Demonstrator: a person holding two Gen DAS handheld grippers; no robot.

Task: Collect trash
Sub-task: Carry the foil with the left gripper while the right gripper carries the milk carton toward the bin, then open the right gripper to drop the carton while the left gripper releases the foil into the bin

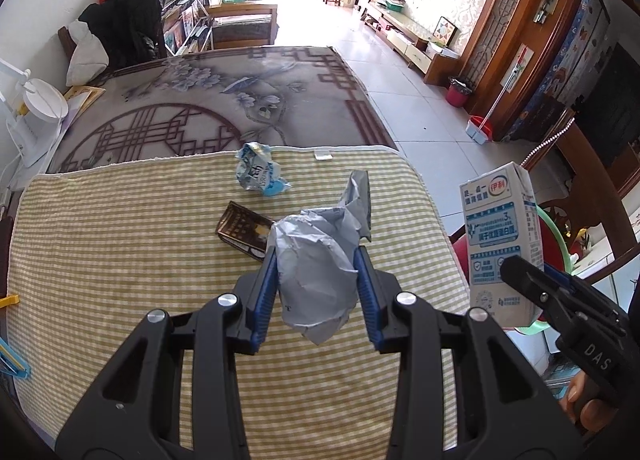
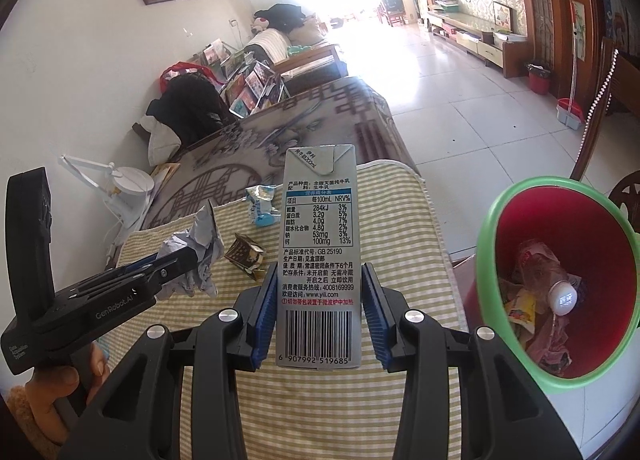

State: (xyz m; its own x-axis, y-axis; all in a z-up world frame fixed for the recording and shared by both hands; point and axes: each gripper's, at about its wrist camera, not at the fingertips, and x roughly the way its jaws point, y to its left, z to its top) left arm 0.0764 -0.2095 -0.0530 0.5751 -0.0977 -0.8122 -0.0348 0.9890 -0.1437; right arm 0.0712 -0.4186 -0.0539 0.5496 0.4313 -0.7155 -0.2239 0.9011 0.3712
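My left gripper (image 1: 316, 256) is shut on a crumpled grey paper wad (image 1: 316, 264) and holds it above the green-checked cloth (image 1: 120, 260); it also shows in the right wrist view (image 2: 188, 264). My right gripper (image 2: 320, 272) is shut on a white and blue milk carton (image 2: 320, 244), held upright; the carton also shows in the left wrist view (image 1: 504, 236). A red trash bin with a green rim (image 2: 492, 220) stands just right of the table, with trash inside. A crumpled blue-white wrapper (image 1: 260, 174) and a brown-gold wrapper (image 1: 244, 230) lie on the cloth.
Beyond the checked cloth the table carries a grey patterned cover (image 1: 224, 100). A white desk lamp (image 1: 40, 100) stands at the table's left edge. Tiled floor (image 1: 420, 100) lies to the right, with a small red bin (image 1: 460, 90) and a dustpan (image 1: 480, 128) by the wooden wall.
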